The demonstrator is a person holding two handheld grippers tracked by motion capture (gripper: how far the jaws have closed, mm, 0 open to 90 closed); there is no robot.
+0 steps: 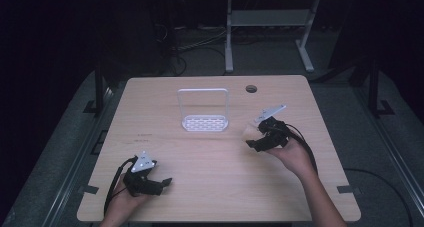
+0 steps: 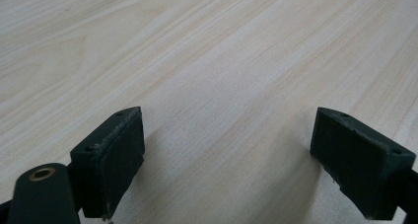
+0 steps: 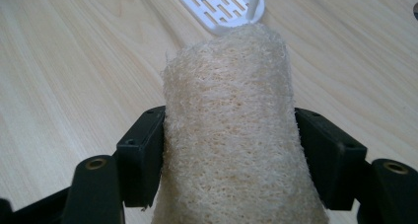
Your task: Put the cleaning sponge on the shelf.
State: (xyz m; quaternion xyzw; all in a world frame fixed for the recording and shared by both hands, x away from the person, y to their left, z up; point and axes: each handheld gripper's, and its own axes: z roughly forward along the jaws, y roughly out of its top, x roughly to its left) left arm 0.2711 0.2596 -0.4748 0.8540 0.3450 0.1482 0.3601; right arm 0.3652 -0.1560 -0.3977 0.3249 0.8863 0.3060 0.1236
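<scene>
A beige fibrous loofah sponge (image 3: 231, 120) is squeezed between the two black jaws of my right gripper (image 3: 229, 155), which is shut on it. From above, that gripper (image 1: 252, 138) hovers at the table's right middle with the loofah sponge (image 1: 248, 132) poking out toward the left. A white slotted rack (image 1: 204, 114) with an upright wire frame stands at the table's centre back; its slotted base (image 3: 217, 4) lies just beyond the loofah. My left gripper (image 1: 167, 182) rests near the front left, jaws wide apart over bare wood (image 2: 226, 150).
The light wooden table (image 1: 210, 162) has a round cable hole (image 1: 251, 89) at the back right. Dark floor, cables and a white desk frame (image 1: 270, 32) lie beyond the far edge.
</scene>
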